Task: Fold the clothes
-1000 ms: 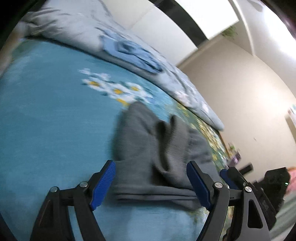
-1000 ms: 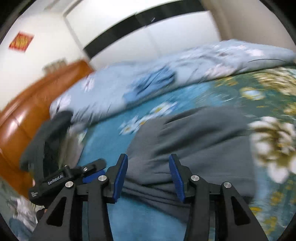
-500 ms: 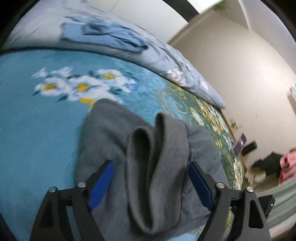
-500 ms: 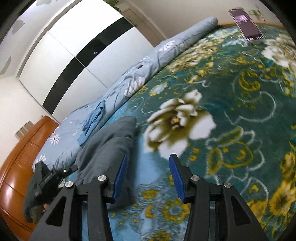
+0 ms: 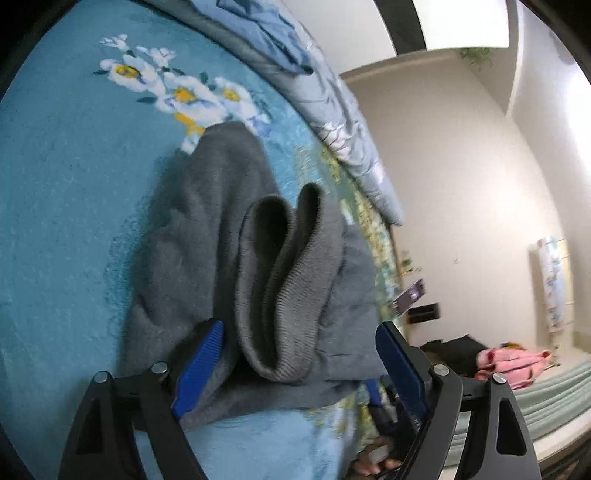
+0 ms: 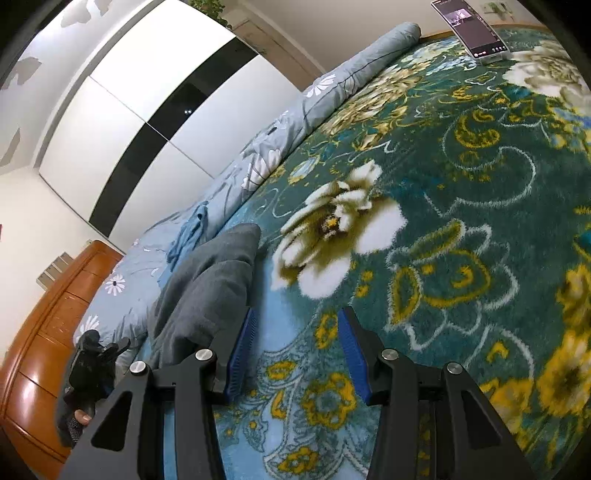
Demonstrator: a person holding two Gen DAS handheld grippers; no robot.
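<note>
the left tongs (image 5: 299,367) gape wide around the grey sweater's (image 5: 207,221) cuff (unpinched) and the right tongs (image 6: 293,354) hang half-open, empty, so the loose fold may slump.

Floral teal blanket (image 6: 461,221), rolled pale-blue quilt (image 6: 332,85) along its edge, phone (image 6: 469,29) propped upright, wooden headboard (image 6: 40,350), white wardrobe (image 6: 122,122)

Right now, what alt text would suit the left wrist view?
A grey garment lies bunched on a blue flowered blanket, with the left gripper open around its ribbed cuff. A pale blue quilt runs behind.
</note>
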